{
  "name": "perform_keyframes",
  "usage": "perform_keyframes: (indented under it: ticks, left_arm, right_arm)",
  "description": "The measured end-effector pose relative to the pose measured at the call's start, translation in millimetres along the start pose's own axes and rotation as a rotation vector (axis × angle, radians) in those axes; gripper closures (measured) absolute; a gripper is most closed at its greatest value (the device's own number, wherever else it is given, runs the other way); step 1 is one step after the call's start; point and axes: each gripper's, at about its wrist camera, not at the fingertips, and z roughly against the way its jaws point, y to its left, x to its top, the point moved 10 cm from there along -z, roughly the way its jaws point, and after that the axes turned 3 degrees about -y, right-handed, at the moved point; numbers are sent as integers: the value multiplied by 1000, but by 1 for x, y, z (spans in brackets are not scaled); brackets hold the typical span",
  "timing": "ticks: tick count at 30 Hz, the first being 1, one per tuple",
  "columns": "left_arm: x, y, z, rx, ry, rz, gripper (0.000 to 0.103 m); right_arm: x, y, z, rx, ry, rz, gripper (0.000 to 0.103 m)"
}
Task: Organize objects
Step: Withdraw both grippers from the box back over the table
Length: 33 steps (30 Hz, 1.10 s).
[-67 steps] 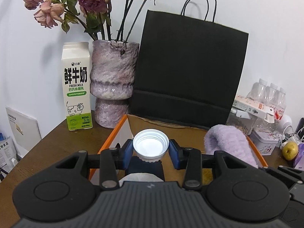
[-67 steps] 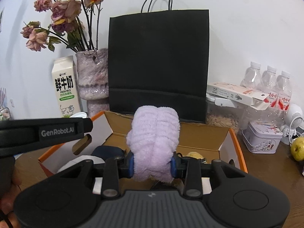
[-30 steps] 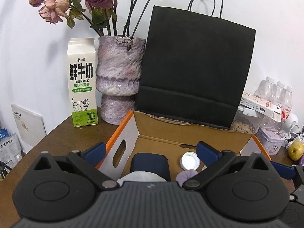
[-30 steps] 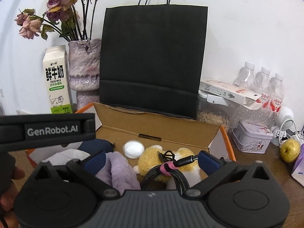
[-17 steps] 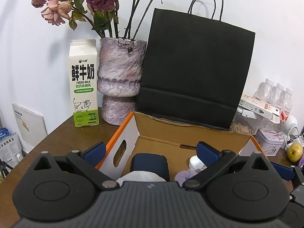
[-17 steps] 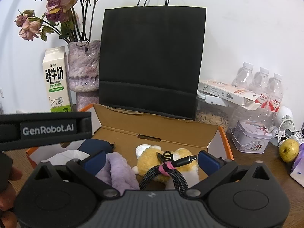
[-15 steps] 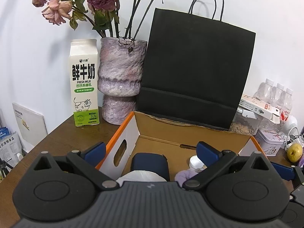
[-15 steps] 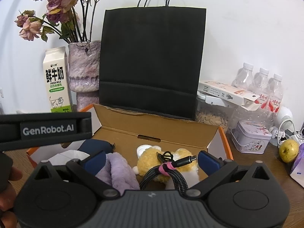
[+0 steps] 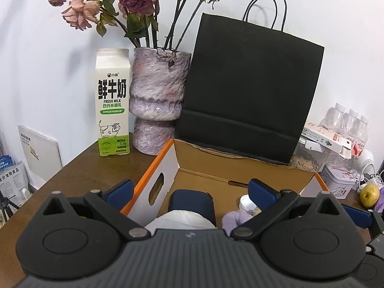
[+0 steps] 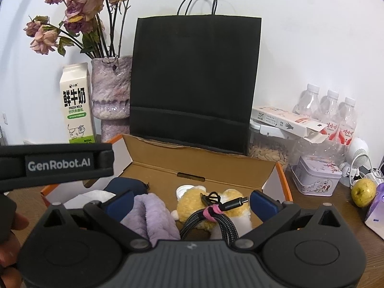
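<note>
Purple towel (image 10: 153,213) lies in box (image 10: 192,165) below spread right tool (image 10: 192,198).

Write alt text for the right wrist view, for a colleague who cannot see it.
The open right gripper hangs empty over an orange-edged cardboard box holding a fluffy lilac cloth, a yellow plush toy, a coiled black braided cable, a small white cap and a navy pouch. Behind stand a black paper bag, a milk carton and a mottled purple vase.
</note>
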Motion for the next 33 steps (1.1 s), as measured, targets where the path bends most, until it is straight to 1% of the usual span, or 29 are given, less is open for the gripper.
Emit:
perform_keyframes:
  ticks: [20,33]
  left_arm:
    - [0,8,34,-5,-19,8,0]
    - [-8,9,67,-14,-36,-4,0]
  right_arm:
    - [-2,4,30,19,-33,27,0]
    - [-16,0,59,28,-49,36,0]
